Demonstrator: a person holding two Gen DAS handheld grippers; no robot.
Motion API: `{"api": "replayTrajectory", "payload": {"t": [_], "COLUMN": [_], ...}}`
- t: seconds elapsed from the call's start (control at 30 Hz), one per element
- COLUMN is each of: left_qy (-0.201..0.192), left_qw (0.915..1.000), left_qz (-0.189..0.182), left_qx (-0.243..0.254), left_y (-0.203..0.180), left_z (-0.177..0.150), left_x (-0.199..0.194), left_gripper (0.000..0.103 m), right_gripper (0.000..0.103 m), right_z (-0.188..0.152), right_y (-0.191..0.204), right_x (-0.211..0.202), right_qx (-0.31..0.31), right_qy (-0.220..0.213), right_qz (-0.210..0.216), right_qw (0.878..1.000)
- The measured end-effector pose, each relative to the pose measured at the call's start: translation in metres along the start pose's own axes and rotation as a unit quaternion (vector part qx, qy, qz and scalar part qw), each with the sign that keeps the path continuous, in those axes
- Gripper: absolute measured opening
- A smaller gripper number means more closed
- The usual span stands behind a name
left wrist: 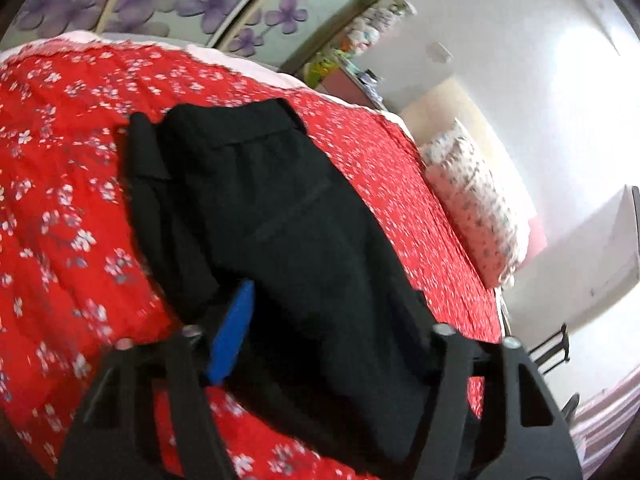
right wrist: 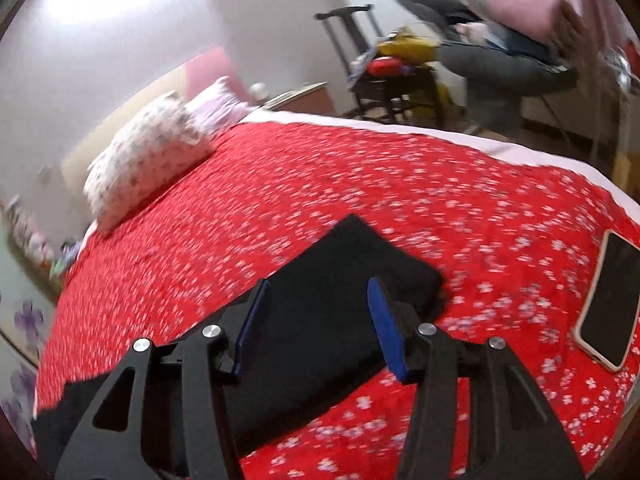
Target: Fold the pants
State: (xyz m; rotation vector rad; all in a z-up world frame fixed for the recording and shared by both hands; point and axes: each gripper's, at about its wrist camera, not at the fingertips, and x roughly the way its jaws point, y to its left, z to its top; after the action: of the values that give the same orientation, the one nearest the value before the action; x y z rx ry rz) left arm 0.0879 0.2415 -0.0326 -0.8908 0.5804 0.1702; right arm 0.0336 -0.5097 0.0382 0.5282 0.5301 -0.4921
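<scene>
While the left wrist view is showing the black pants (left wrist: 280,216) lying on the red flowered bedspread (left wrist: 60,200), they are looking partly folded: the cloth is lying as a long dark band, its waistband end far from the camera and a narrower layer doubled along its left edge. The left tool (left wrist: 332,320) is hovering over the near end with its jaws partly apart; one blue pad (left wrist: 232,332) is showing on the left, the other is lost against the black cloth, so I cannot tell whether anything is pinched. A flowered pillow (left wrist: 472,200) is lying at the far right of the bed.

In the right wrist view, the pants are reaching away as a neat, square-cornered band (right wrist: 352,276) near the middle of the bed. The right tool (right wrist: 320,320) is standing partly open above it, both blue pads clear of the cloth and holding nothing. A phone (right wrist: 608,300) is lying well apart on the right.

Judging from this, the lengthwise fold is looking done, while folding the long band end over end is probably still waiting.
</scene>
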Motion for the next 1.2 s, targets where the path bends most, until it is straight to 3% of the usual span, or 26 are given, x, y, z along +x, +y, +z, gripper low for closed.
{"api": "replayTrajectory", "payload": {"t": [0.13, 0.27, 0.43, 0.6, 0.73, 0.77, 0.8, 0.9, 1.03, 1.2], "left_qy": [0.021, 0.049, 0.070, 0.085, 0.093, 0.094, 0.088, 0.038, 0.021, -0.007], "left_qw": [0.9995, 0.9969, 0.9932, 0.9841, 0.9756, 0.9757, 0.9776, 0.9913, 0.9940, 0.9959], "left_qz": [0.008, -0.010, -0.022, -0.029, -0.035, -0.033, -0.028, -0.010, -0.019, -0.003], "left_qx": [-0.024, -0.061, -0.090, -0.153, -0.196, -0.195, -0.190, -0.126, -0.106, -0.090], "left_y": [0.012, 0.025, 0.035, 0.045, 0.047, 0.045, 0.042, 0.033, 0.032, 0.028], "left_z": [0.008, 0.009, 0.005, 0.008, 0.019, 0.021, 0.023, 0.026, 0.026, 0.017], "left_x": [0.009, 0.003, -0.003, 0.004, 0.018, 0.022, 0.024, 0.017, 0.005, -0.018], "left_gripper": [0.039, 0.039, 0.049, 0.051, 0.069, 0.068, 0.065, 0.011, 0.009, 0.007], "right_gripper": [0.053, 0.054, 0.054, 0.054, 0.054, 0.054, 0.054, 0.054, 0.054, 0.054], "right_z": [-0.007, -0.014, -0.020, -0.024, -0.027, -0.028, -0.029, -0.031, -0.034, -0.037], "right_y": [0.030, 0.049, 0.062, 0.071, 0.076, 0.077, 0.077, 0.081, 0.086, 0.091], "right_x": [-0.005, -0.005, -0.002, -0.001, 0.000, 0.000, 0.000, 0.001, 0.003, 0.001], "right_qx": [-0.052, -0.093, -0.123, -0.148, -0.160, -0.163, -0.167, -0.183, -0.192, -0.207], "right_qy": [-0.005, -0.009, -0.009, -0.013, -0.013, -0.012, -0.013, -0.016, -0.014, -0.018], "right_qz": [0.015, 0.014, 0.003, -0.005, -0.003, -0.003, -0.004, -0.007, -0.003, 0.001], "right_qw": [0.999, 0.996, 0.992, 0.989, 0.987, 0.987, 0.986, 0.983, 0.981, 0.978]}}
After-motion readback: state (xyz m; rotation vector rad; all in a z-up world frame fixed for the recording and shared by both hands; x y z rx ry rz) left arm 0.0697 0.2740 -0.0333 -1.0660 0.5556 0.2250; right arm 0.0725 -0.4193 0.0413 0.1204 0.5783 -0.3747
